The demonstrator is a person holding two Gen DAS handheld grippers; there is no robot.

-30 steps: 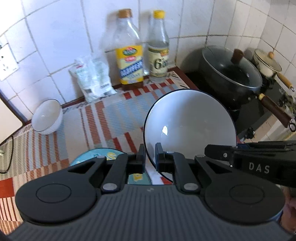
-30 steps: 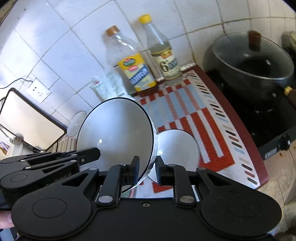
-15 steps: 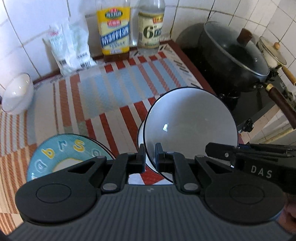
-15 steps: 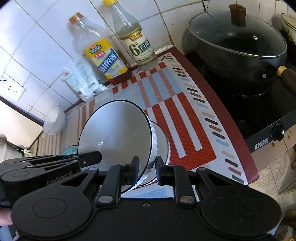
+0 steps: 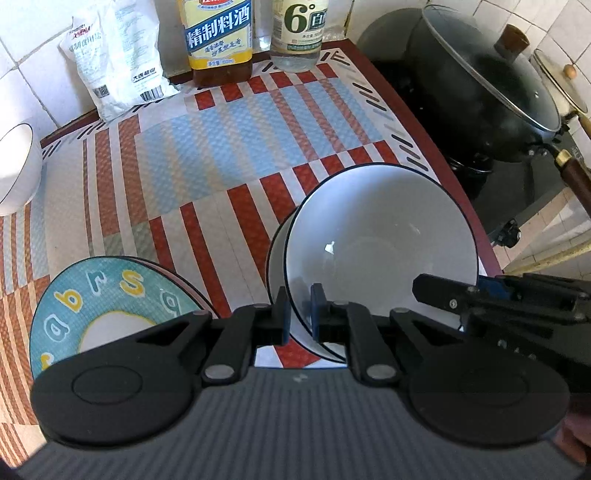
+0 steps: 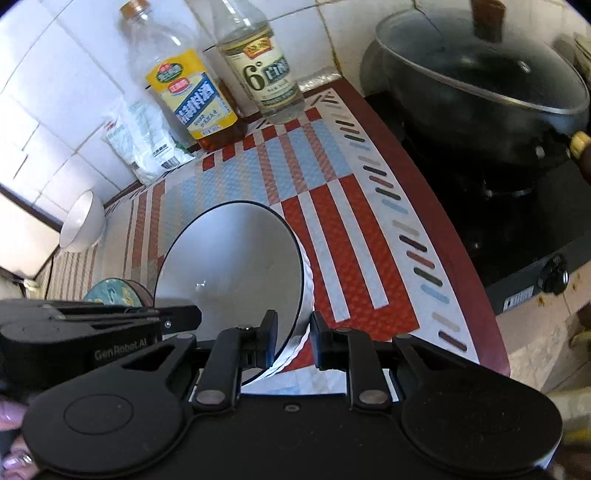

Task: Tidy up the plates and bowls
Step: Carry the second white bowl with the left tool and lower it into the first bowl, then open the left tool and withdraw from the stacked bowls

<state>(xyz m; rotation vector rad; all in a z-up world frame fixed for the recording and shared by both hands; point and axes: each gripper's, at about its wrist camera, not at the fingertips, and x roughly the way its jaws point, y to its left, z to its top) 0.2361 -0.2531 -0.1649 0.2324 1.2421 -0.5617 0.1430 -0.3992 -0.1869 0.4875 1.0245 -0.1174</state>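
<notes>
A white bowl with a dark rim (image 5: 380,240) is tilted low over a second white bowl (image 5: 275,258) on the striped mat, partly nested in it. My left gripper (image 5: 297,314) is shut on the near rim of the upper bowl. My right gripper (image 6: 290,334) holds the same bowl (image 6: 229,258) by its right rim, with the rim between its jaws. A teal plate with letters (image 5: 103,299) lies on a reddish plate to the left. A small white bowl (image 5: 16,173) sits at the far left edge.
Two bottles (image 5: 218,37) (image 5: 299,33) and a white bag (image 5: 118,62) stand against the tiled wall. A black lidded pot (image 5: 480,88) sits on the stove to the right, past the counter's red edge (image 6: 458,258).
Both grippers have lowered the held bowl towards the mat, onto the bowl below. The bottles and wall now look closer.
</notes>
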